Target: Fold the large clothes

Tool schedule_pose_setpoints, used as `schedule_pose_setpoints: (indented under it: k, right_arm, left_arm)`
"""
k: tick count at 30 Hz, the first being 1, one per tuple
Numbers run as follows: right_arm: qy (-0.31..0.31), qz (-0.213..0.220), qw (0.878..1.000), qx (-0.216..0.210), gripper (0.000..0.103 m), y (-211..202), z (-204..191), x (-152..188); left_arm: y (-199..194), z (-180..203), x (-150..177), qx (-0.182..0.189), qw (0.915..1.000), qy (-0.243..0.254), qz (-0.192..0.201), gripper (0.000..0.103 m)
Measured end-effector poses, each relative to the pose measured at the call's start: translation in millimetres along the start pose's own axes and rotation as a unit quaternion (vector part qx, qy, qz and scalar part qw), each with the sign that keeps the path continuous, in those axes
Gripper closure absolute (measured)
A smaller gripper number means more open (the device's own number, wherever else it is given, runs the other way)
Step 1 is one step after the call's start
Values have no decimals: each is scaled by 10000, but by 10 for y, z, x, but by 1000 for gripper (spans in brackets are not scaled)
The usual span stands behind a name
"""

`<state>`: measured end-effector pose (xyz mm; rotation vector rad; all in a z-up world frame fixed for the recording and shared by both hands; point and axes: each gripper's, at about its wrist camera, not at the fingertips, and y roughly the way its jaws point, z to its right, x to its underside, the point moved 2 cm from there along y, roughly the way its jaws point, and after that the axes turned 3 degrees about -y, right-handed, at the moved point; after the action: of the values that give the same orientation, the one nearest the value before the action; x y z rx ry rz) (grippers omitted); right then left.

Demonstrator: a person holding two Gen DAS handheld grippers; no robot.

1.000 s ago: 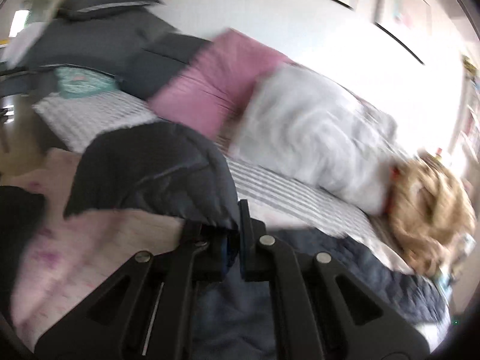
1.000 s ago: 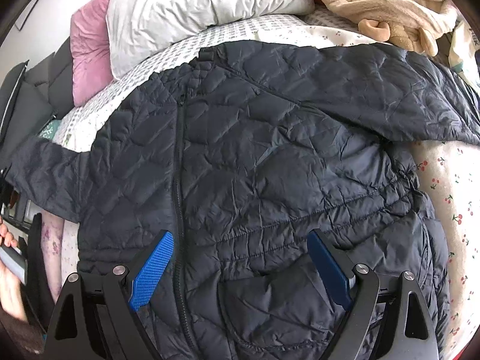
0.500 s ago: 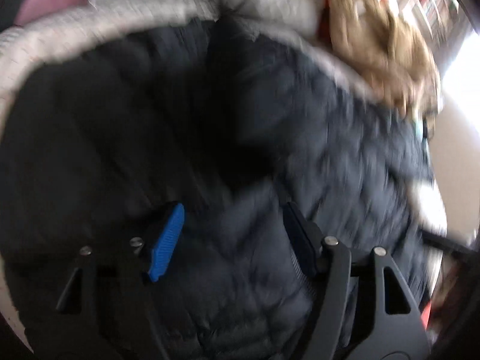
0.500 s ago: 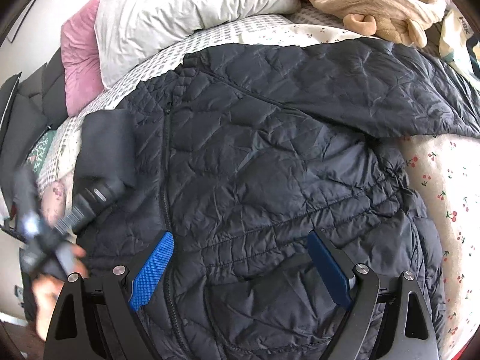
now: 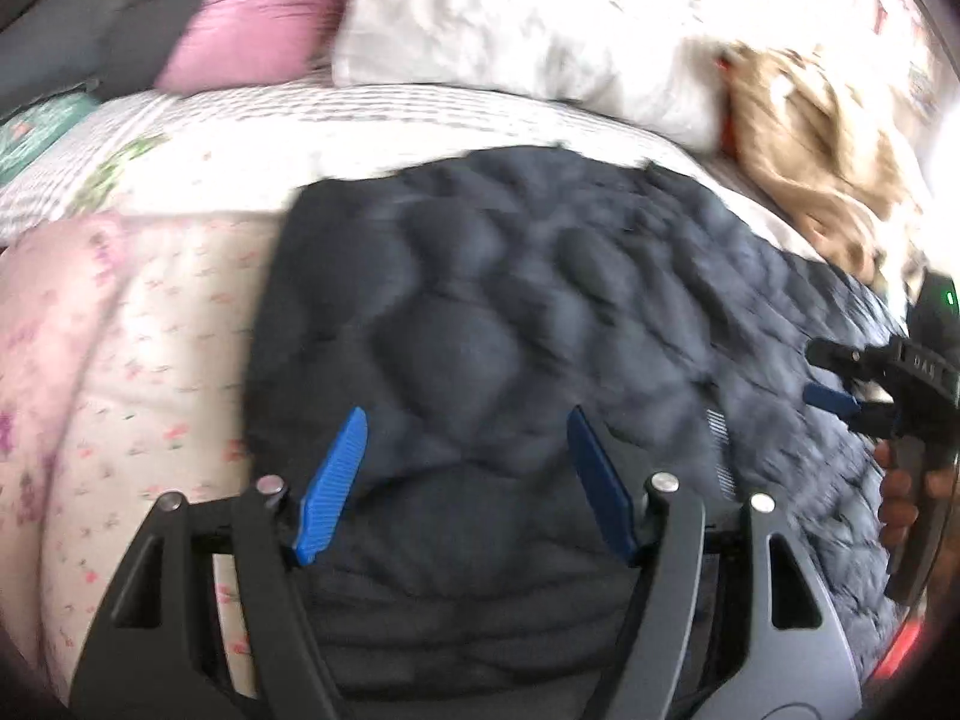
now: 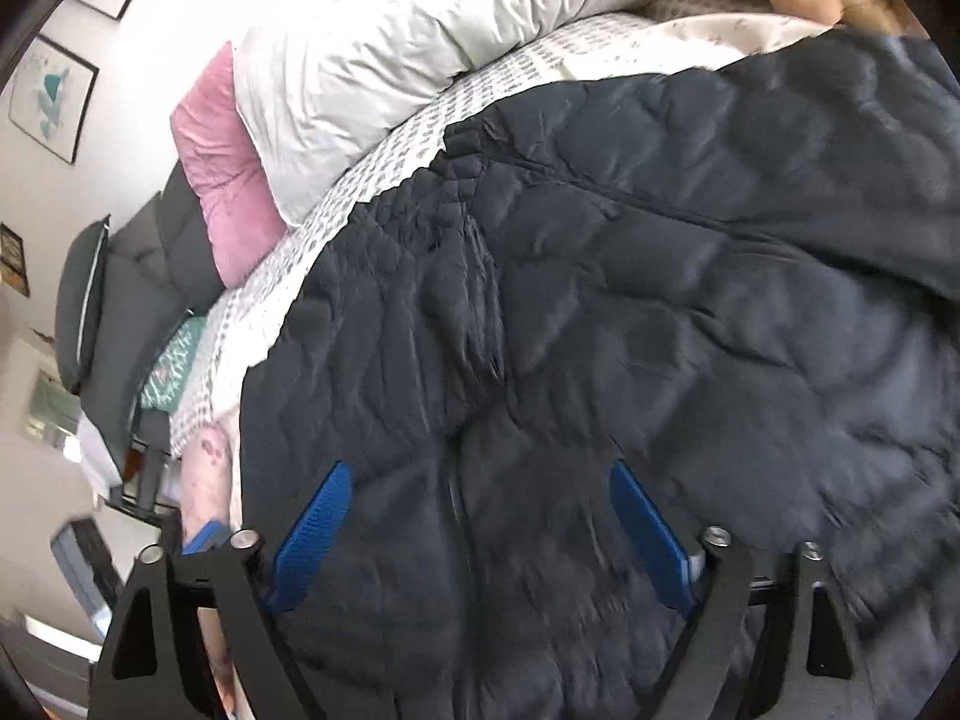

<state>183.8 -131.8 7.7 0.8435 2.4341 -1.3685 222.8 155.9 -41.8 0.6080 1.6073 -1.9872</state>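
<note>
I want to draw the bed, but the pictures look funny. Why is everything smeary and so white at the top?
Left wrist view: motion blur smears the dark quilted jacket and white pillow, and bright light washes out the top right corner. Right wrist view: sharper, only the jacket's right side is soft; the fisheye lens bends the bed's edge and darkens the corners.

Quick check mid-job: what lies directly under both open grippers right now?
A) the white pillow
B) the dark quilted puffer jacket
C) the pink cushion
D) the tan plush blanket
B: in each wrist view the blue fingertips stand apart over the dark quilted puffer jacket, for the left gripper and the right gripper alike.
</note>
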Motion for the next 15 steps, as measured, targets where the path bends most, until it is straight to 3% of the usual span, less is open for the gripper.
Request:
schedule_pose_setpoints:
  k: [5,6,7,8,9,12,15]
  right_arm:
    - [-47,100,9999,-25,35,415,37,-72]
    - [-37,145,9999,-58,47,478,34,-85]
    - [-31,140,9999,-92,72,509,29,-88]
    - [-33,75,9999,-81,90,532,-3,-100]
    - [-40,100,9999,-31,98,493,-32,-109]
    - [-385,389,9984,111,98,189,-218,-118]
    - [-629,306,9963,490,99,11,-319,-31]
  left_arm:
    - [181,-284,-73,-13,9973,-716,186,33]
    - [221,-310,-74,-12,9964,-817,216,36]
    - [267,-336,-72,-8,9955,-923,231,38]
    - [313,-323,-73,7,9947,-1000,224,44]
    - [334,-327,-68,33,9941,-1067,216,47]
    - [375,-281,-66,63,9939,-1079,225,48]
    - [435,-180,-46,0,9959,-888,169,48]
